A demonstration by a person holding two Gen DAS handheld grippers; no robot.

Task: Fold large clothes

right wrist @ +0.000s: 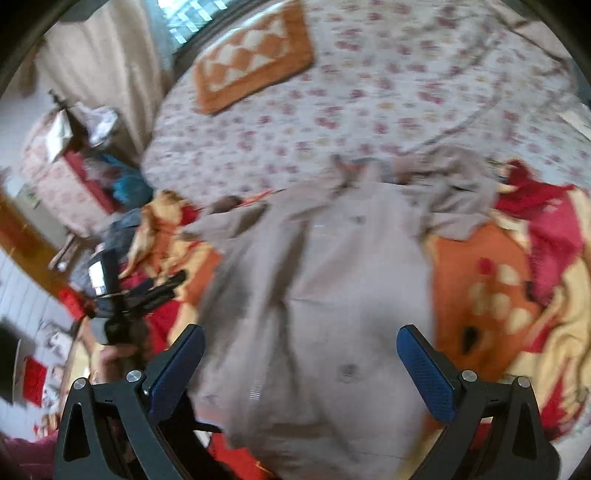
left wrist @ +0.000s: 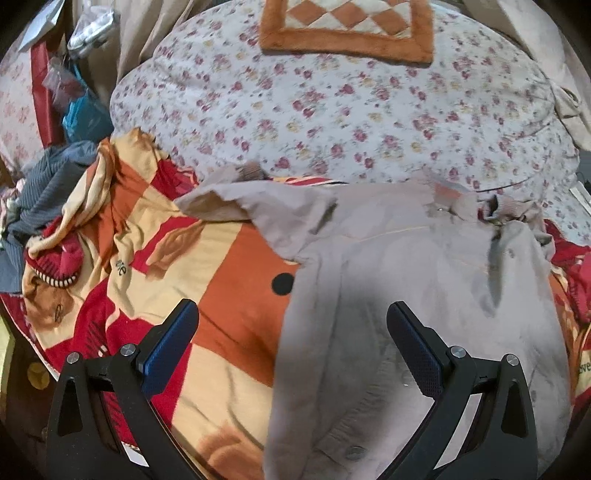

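Note:
A large beige buttoned jacket (left wrist: 417,295) lies spread on an orange, red and cream blanket (left wrist: 207,266), collar at the far end and one sleeve (left wrist: 236,201) stretched out to the left. My left gripper (left wrist: 291,321) hangs open above the jacket's left edge, nothing between its blue pads. In the right wrist view the same jacket (right wrist: 332,288) fills the middle, blurred. My right gripper (right wrist: 301,343) is open above its lower part, holding nothing. The other gripper (right wrist: 140,295), held by a hand, shows at the left over the blanket.
A floral quilt (left wrist: 332,110) covers the bed beyond the jacket, with an orange diamond-patterned mat (left wrist: 347,26) on it. A grey striped garment (left wrist: 48,184) and other clutter pile up at the left. Beige curtains (right wrist: 99,62) hang at the far left.

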